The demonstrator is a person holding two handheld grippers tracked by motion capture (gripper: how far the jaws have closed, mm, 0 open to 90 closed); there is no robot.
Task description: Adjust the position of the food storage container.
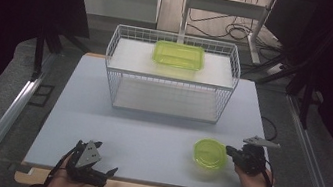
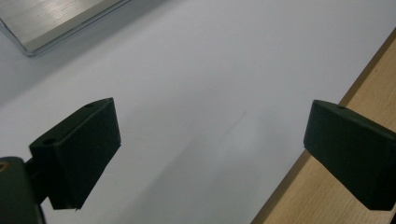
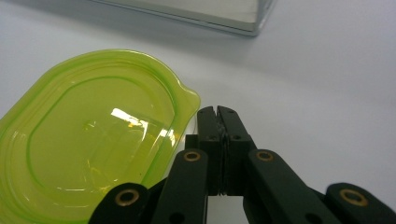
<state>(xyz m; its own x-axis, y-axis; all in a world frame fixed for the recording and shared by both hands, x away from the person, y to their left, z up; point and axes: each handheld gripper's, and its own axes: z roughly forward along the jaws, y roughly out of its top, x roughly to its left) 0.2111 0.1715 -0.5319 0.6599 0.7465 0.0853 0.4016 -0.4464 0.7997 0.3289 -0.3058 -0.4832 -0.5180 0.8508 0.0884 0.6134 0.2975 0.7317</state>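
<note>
Two green plastic pieces are out: a tub (image 1: 179, 55) on top of the wire rack (image 1: 171, 76), and a thin lid (image 1: 209, 153) on the counter (image 1: 147, 136), in front of the rack, to the right. Right hand-held gripper (image 3: 217, 111) is pinched together just beside the lid's tab, apparently holding nothing. Left hand-held gripper (image 2: 210, 154) stands wide apart, empty, near the counter's front edge. Lid looks light, bendy, slick; its tab is probably the best hold.

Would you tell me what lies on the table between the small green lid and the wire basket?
Nothing: in the high view, bare table separates the green lid from the wire basket.
</note>
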